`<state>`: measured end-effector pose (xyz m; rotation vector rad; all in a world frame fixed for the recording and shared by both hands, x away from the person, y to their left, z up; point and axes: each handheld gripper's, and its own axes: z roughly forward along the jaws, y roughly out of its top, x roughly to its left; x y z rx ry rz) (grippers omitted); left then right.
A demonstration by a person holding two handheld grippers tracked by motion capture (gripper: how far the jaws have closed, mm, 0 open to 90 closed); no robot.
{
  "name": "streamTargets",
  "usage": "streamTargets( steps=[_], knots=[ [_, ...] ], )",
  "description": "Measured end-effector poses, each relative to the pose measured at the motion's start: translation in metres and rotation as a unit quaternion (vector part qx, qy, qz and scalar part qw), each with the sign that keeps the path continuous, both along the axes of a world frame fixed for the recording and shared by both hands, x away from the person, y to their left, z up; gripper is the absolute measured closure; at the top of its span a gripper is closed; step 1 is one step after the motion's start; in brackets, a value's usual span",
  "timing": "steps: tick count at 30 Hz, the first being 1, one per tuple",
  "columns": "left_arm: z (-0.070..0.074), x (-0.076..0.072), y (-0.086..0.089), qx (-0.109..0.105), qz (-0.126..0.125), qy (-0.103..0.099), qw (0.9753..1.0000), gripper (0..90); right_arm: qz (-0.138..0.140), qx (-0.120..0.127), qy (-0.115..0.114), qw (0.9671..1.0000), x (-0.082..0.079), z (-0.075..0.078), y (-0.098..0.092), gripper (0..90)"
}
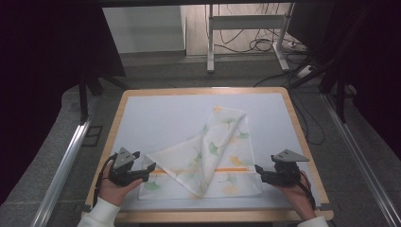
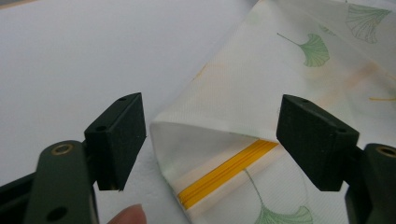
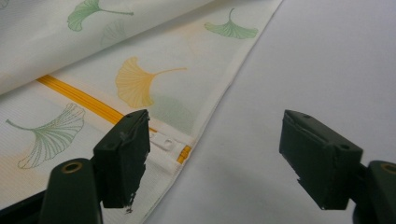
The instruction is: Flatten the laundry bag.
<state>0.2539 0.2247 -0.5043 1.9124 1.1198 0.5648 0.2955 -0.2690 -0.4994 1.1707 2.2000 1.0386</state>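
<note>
So here's where I'm at: the leaf-print cloth (image 1: 208,161) sits on the near half of the white mat (image 1: 156,113), roughly centre, partly folded. One flap is thrown over on the diagonal, so there's a ridge running from about 1 o'clock down toward 7, while the bottom layer lies flat with its orange stripe (image 1: 234,169) going straight across, 9 to 3. That stripe is basically the long axis I care about, and both tools sit at its two ends.

The left gripper (image 1: 149,169) is spread wide, nothing in it. In the left gripper view the folded corner (image 2: 161,128) of the cloth pokes right into the gap, dead ahead at 12, with the stripe tucked just under the flap. It looks like the jaws straddle that corner without touching it.

The right gripper (image 1: 257,169) is also wide open and empty. In its own view the cloth edge and the stripe's end (image 3: 184,153) sit off toward 10 or 11 o'clock, just beside the left-hand jaw, with bare mat in front of the other one. So it's near the edge but not lined up on it.

My read: left is the nearer hand and the better placed. Closing there should catch the corner; right would need to slide toward 9 first.
</note>
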Motion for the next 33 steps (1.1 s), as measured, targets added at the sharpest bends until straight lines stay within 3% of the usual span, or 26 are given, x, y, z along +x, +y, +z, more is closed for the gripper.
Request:
streamTargets(
  steps=[7,17,18,33],
  knots=[
    [0.01,-0.004,-0.002,-0.008,-0.008,0.008,0.9999,27.1,0.015,0.007,0.004,0.9999,0.0,0.0,-0.002,31.6],
    [0.009,-0.008,-0.021,-0.011,-0.042,0.015,0.9989,25.8,0.01,0.002,0.009,0.9999,0.002,-0.001,-0.002,31.3],
    [0.01,-0.012,-0.027,-0.011,-0.055,0.013,0.9984,25.5,0.009,0.003,0.009,0.9999,0.002,-0.001,-0.003,31.2],
    [0.011,-0.028,-0.064,-0.023,-0.107,0.013,0.9939,25.8,0.01,0.003,0.019,0.9998,0.002,-0.002,-0.001,31.4]
  ],
)
